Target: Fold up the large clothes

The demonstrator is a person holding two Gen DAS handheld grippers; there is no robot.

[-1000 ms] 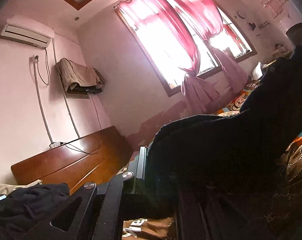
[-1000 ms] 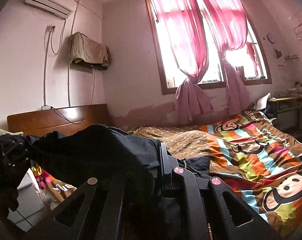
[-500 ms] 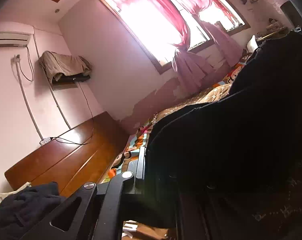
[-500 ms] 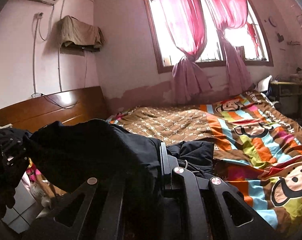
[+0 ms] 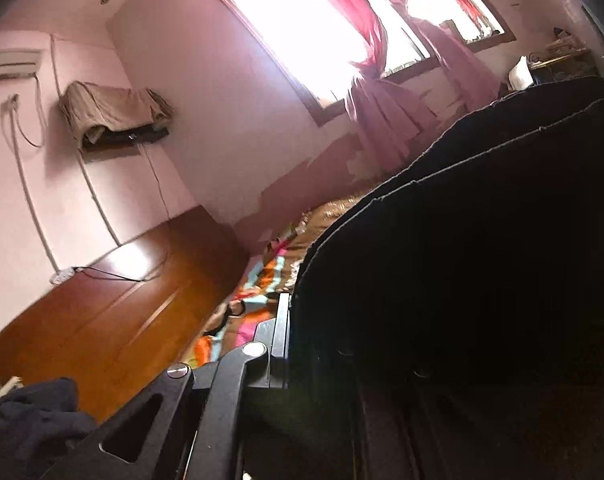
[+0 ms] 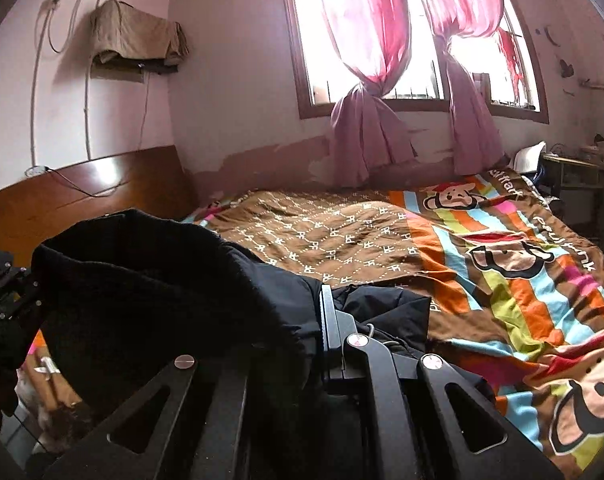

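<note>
Both my left gripper (image 5: 302, 344) and right gripper (image 6: 314, 340) pinch the black garment (image 6: 161, 280); uneven lowering risks bunching ahead on the bed (image 6: 382, 240).

The left gripper (image 5: 297, 344), rolled toward ten o'clock, has its fingers clamped on black fabric. The right gripper (image 6: 316, 344), level and pointing at twelve o'clock, is likewise clamped on fabric.
</note>
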